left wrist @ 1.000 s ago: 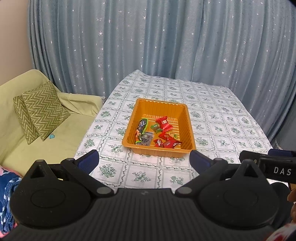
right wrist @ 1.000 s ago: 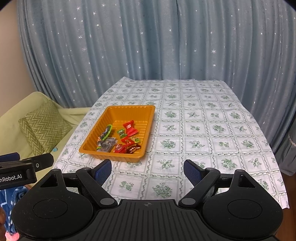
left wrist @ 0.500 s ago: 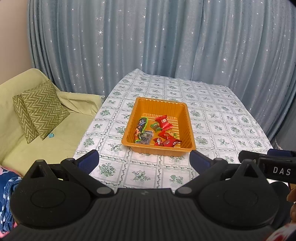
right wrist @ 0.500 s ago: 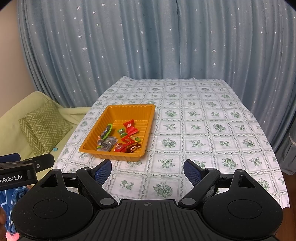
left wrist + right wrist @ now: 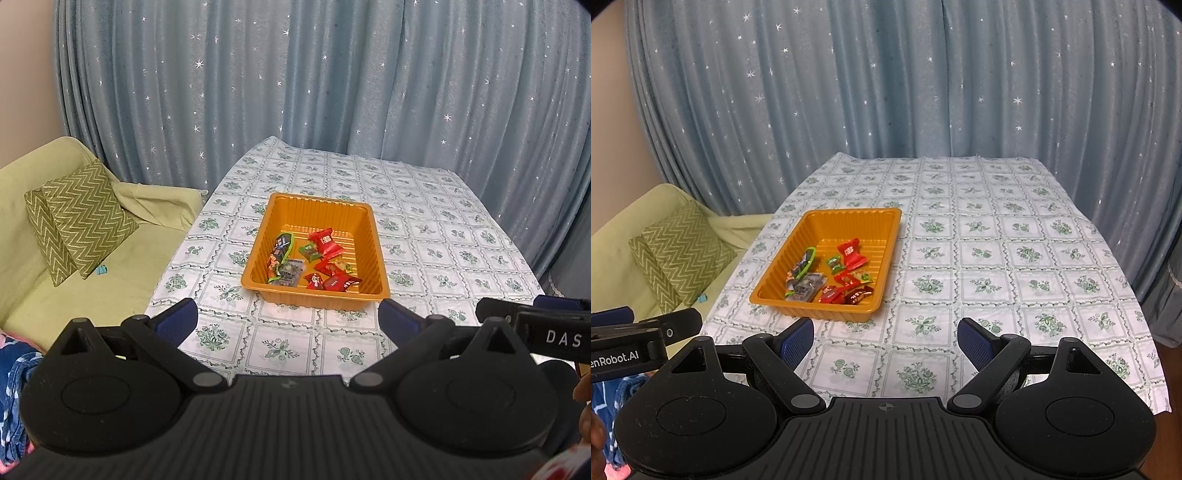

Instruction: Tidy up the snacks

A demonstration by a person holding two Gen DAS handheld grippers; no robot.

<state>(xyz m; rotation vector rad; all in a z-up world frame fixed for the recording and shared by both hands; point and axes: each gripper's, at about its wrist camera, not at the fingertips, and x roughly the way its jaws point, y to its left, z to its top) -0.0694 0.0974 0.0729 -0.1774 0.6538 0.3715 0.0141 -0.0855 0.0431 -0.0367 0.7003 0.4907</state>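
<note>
An orange plastic tray sits on the table, left of its middle. Inside lie several small snack packets: red ones, a little green one, and a long green-edged packet over a grey one. My left gripper hovers open near the table's front edge, short of the tray, nothing between its blue pads. My right gripper is also open and empty, to the right of the tray's near corner.
A floral checked tablecloth covers the table. A green sofa with a zigzag cushion stands to the left. Blue starred curtains hang behind. Each view catches the other gripper's body at its side edge.
</note>
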